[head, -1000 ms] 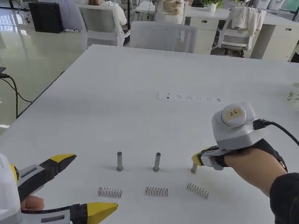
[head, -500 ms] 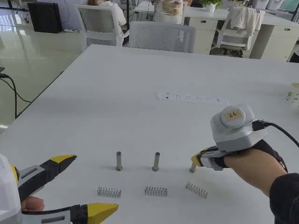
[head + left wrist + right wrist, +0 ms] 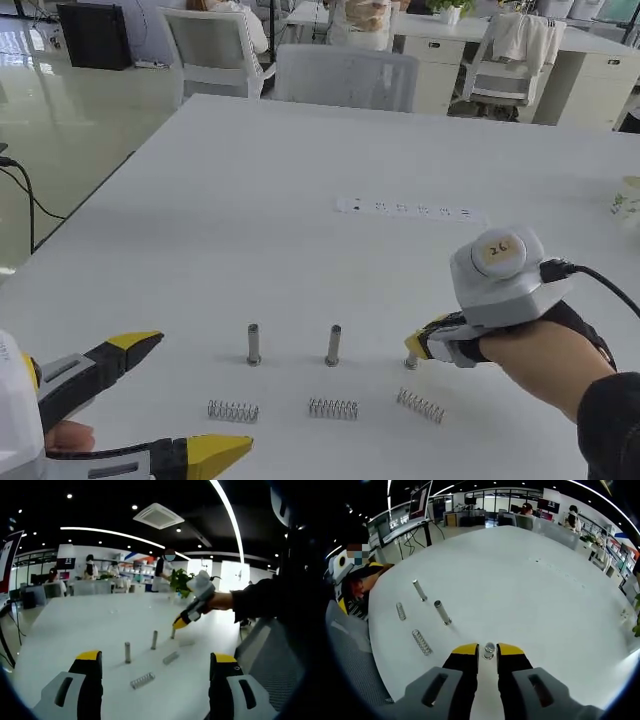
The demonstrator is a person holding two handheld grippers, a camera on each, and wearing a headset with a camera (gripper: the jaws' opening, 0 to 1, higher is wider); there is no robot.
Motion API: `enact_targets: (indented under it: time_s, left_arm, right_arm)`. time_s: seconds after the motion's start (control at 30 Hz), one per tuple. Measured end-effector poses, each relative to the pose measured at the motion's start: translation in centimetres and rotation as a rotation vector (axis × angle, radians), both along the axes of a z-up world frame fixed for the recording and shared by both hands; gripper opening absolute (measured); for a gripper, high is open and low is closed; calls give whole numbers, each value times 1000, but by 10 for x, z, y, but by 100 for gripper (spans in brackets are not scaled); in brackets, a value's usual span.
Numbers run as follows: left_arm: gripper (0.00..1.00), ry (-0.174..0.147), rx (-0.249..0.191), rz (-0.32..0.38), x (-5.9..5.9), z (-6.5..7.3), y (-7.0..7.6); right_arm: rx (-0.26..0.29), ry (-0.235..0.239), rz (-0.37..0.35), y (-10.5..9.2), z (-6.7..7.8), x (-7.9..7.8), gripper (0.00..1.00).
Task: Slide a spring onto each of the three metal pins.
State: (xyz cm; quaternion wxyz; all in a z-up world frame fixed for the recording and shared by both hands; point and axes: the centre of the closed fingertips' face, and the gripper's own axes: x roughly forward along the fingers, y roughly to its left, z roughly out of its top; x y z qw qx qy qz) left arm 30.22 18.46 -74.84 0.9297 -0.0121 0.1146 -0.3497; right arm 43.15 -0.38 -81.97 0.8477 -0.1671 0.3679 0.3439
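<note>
Right claw (image 3: 415, 348) is lowered to the counter (image 3: 300, 200) at the right pin (image 3: 488, 650). In the right gripper view its yellow tips are drawn in to a narrow gap, one on each side of the pin head. A thin dark slit shows on each side of the pin, so whether the tips grip it cannot be told. In the head view the claw covers most of this pin; only its base shows.

Left claw (image 3: 205, 388) hangs above the near left part of the counter. Its jaws are spread wide and hold nothing. It is well apart from the pins and springs.

Pin layout:
- Left pin (image 3: 254, 344), middle pin (image 3: 333, 345) and right pin form one row across the counter.
- Left and middle pins stand upright and bare.

Spring layout:
- Left spring (image 3: 233, 411), middle spring (image 3: 333, 408) and right spring (image 3: 420, 405) lie flat in a second row, nearer the person.
- Each spring lies just in front of one pin and touches none.
- Right spring lies slightly askew; the other two run parallel to the pin row.

A socket strip (image 3: 410, 210) is set into the counter beyond the pins.
</note>
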Motion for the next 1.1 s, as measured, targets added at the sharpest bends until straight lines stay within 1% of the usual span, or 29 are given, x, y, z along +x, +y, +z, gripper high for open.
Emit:
enact_targets:
  time_s: [0.13,0.33,0.47,0.67,0.77,0.87,1.0,1.1]
  left_arm:
    - [85,0,1,0,0,0,0]
    - [85,-3,1,-4,0,2,-1]
    - [85,-4,2,-9,1,3,-4]
    - [85,-3,5,-21,2,3,-7]
    - [85,-3,6,-26,2,4,-8]
    - [85,-3,8,-32,2,4,-10]
    - [85,-3,9,-36,2,4,-11]
    - [85,0,9,-39,1,4,-12]
  right_arm:
    - [5,-5,-1,-3,3,-1,13]
    - [5,-28,11,-10,13,-5,14]
    - [-8,-32,41,-13,15,-14,15]
    - [-32,6,123,-14,4,-36,16]
    - [-41,33,155,-14,-2,-45,16]
    - [-61,72,188,-16,-12,-53,16]
    - [-80,98,214,-16,-21,-59,16]
    - [-120,106,239,-18,-28,-62,15]
